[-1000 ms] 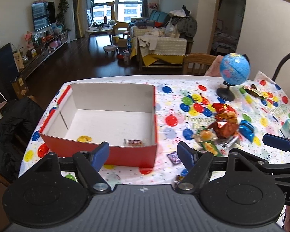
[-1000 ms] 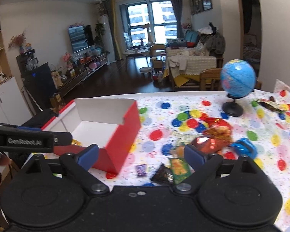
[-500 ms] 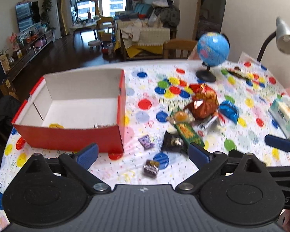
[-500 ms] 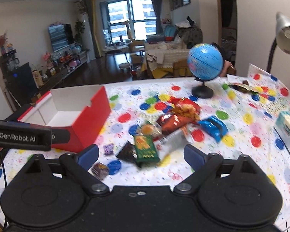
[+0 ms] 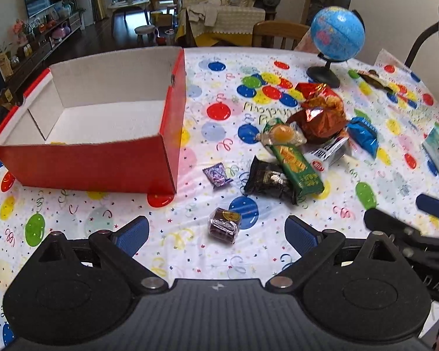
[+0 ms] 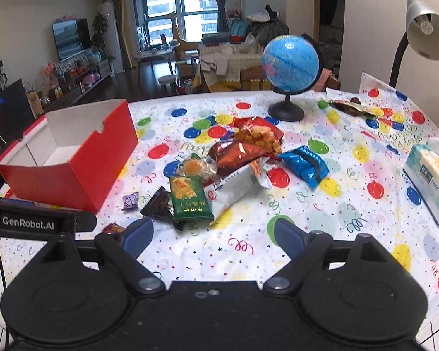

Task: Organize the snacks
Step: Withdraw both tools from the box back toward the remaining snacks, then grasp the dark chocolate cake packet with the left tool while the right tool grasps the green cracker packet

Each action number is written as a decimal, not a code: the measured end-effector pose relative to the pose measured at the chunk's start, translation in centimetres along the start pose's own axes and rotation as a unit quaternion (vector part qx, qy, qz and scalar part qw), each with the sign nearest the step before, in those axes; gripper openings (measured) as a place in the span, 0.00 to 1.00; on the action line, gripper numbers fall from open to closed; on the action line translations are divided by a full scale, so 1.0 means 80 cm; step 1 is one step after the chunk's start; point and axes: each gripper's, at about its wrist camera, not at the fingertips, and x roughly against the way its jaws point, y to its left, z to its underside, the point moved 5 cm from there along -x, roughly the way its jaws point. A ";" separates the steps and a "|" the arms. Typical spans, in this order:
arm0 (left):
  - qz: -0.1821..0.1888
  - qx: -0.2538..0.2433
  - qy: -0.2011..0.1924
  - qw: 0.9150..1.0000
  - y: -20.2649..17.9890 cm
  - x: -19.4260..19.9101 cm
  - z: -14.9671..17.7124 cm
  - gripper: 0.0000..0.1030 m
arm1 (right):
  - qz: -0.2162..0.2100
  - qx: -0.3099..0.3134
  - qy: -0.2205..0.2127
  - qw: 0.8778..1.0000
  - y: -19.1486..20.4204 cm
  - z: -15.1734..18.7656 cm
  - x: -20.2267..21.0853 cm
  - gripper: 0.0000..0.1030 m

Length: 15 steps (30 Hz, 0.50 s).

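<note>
My table (image 5: 207, 263), under its balloon-print cover, carries everything here. Largest on it is the red box (image 5: 96, 163), open-topped and white inside, sitting toward the left edge. By the far edge stands the blue globe (image 6: 289, 58) on its black base, and near the right edge lies the tissue pack (image 6: 430, 175). In the middle of the table the snacks are heaped: an orange foil bag (image 5: 322, 122) and a red chip bag (image 6: 257, 131) touching it on the far side, a white packet (image 6: 237, 187) under them, a blue packet (image 5: 363, 137) just beside on the right, a green packet (image 5: 298, 166) lying across a black packet (image 5: 266, 178). Between the heap and the box rests a small purple candy (image 5: 218, 174), apart from both. Nearest my front edge is a small dark wrapped sweet (image 5: 224, 225), lying alone. My left gripper (image 5: 216, 234) hangs over that sweet with fingers spread wide, grasping nothing; my right gripper (image 6: 212, 235) is likewise released and bare, just short of the green packet.
</note>
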 end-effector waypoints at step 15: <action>0.004 0.054 0.028 0.998 0.023 -0.067 0.005 0.97 | -0.031 0.062 0.009 0.998 0.026 -0.030 -0.068 0.74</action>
